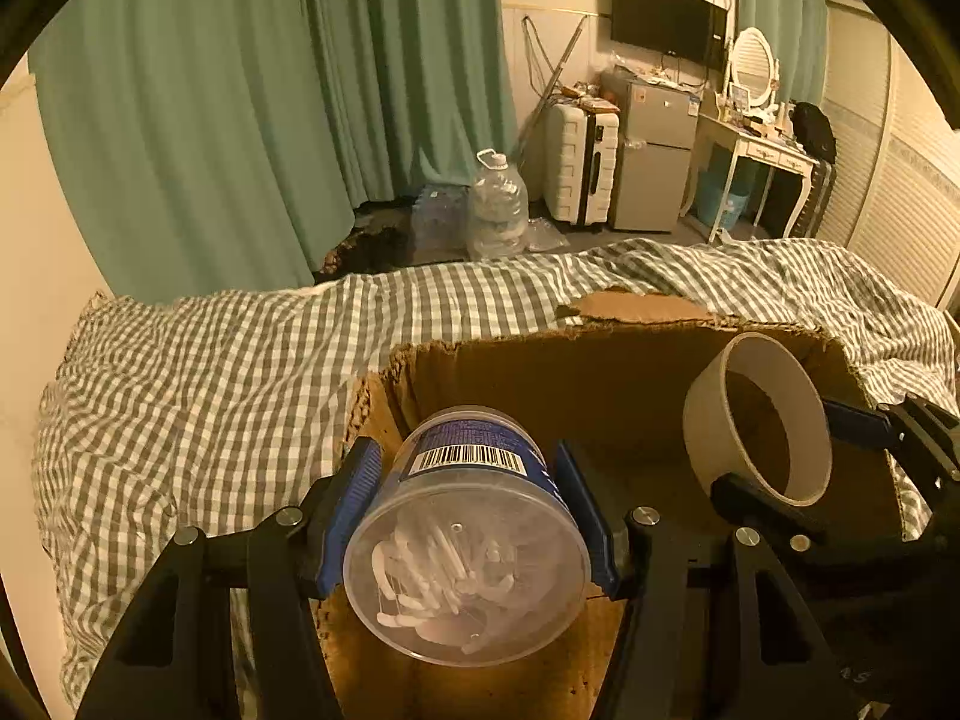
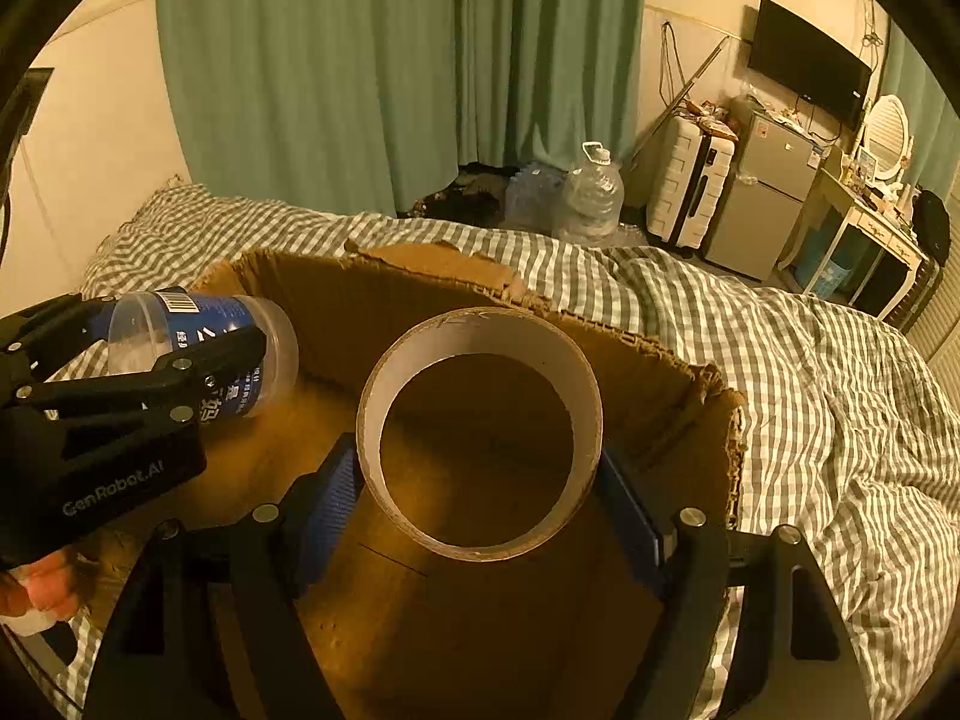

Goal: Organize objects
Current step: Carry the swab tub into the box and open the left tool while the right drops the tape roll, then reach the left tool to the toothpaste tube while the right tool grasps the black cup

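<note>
My left gripper [image 1: 468, 510] is shut on a clear plastic jar [image 1: 468, 546] with a blue label and white picks inside, held tilted over the open cardboard box [image 1: 600, 384]. In the right wrist view the jar [image 2: 204, 348] and left gripper [image 2: 198, 372] hang over the box's left side. My right gripper [image 2: 480, 486] is shut on a roll of tape [image 2: 480, 432], a wide cardboard ring, held over the box's [image 2: 660, 360] middle. The roll [image 1: 759, 414] and right gripper [image 1: 798, 456] also show at the right of the left wrist view.
The box sits on a bed with a green-and-white checked cover [image 2: 810, 372]. Beyond the bed are green curtains [image 1: 270, 120], a large water bottle [image 1: 498, 210], a white suitcase [image 1: 579, 171], a small fridge [image 1: 654, 162] and a dressing table [image 1: 756, 156].
</note>
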`<act>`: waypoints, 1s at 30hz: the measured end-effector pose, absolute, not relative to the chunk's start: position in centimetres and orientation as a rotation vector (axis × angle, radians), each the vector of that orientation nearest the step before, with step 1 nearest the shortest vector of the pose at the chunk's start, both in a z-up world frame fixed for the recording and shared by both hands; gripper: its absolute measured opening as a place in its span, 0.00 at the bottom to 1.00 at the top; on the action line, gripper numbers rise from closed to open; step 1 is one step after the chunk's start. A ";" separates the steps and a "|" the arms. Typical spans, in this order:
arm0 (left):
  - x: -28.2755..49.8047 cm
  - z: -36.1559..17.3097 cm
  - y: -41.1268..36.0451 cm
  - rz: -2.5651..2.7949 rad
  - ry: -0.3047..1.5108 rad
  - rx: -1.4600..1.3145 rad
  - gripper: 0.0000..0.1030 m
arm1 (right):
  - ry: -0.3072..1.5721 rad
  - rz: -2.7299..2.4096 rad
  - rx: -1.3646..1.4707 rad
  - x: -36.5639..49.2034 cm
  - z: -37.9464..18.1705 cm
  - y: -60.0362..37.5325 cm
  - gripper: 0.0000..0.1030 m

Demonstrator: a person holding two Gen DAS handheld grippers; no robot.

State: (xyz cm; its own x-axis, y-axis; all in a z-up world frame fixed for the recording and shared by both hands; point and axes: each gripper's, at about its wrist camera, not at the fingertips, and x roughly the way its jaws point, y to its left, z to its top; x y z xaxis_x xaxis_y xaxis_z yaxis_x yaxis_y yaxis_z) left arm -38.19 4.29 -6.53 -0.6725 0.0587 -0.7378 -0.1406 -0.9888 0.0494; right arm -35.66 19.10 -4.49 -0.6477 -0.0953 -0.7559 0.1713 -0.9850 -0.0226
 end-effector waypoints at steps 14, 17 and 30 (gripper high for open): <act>-36.3 -3.4 5.3 2.792 0.145 -1.097 0.90 | 0.173 -2.765 1.169 -31.4 -1.0 19.9 0.86; -34.2 -0.8 5.6 2.821 0.167 -1.028 0.93 | 0.155 -2.789 1.139 -29.5 1.0 20.4 0.87; -23.4 9.3 5.4 2.951 0.220 -0.803 0.98 | 0.156 -2.930 0.871 -16.7 11.9 20.7 0.90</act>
